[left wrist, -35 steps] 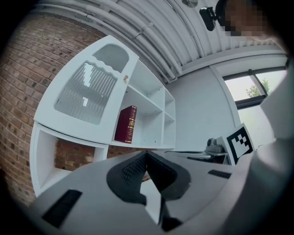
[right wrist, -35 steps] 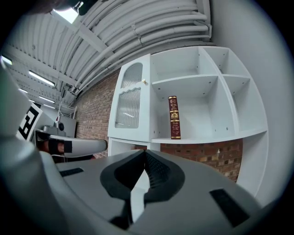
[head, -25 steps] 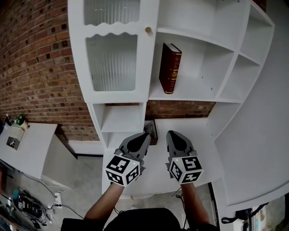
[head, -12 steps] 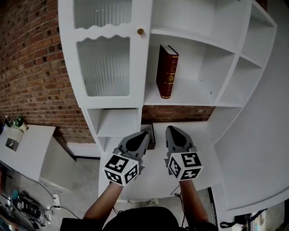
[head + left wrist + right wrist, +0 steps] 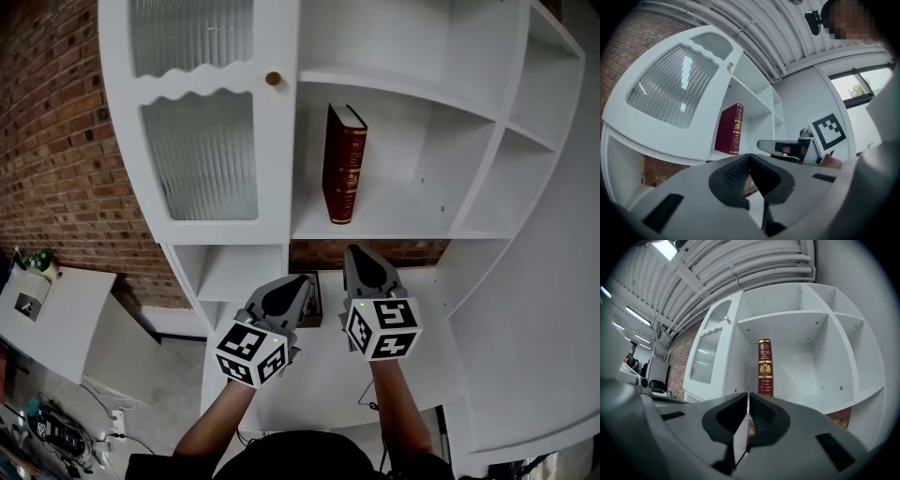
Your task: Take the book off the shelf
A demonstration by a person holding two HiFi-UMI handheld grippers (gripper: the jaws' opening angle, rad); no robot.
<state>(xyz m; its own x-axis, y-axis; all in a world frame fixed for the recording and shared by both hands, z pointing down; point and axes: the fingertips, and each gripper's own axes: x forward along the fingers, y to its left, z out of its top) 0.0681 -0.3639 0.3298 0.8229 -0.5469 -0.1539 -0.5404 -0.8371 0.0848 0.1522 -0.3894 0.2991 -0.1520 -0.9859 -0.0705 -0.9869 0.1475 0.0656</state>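
The right gripper (image 5: 356, 253) has risen nearer the book (image 5: 344, 164) (left gripper (image 5: 298, 283) seemingly less so).

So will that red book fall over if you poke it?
Probably, yes: the book stands upright alone on the shelf, with nothing propping it. It looks like a thick hardcover, so likely stiff and fairly heavy.

At frame centre I see the book (image 5: 344, 164) standing upright in a shelf (image 5: 405, 212) compartment, just right of the cabinet door (image 5: 200, 155). Below it, my left gripper (image 5: 301, 280) and right gripper (image 5: 354, 251) sit side by side, apart from it.
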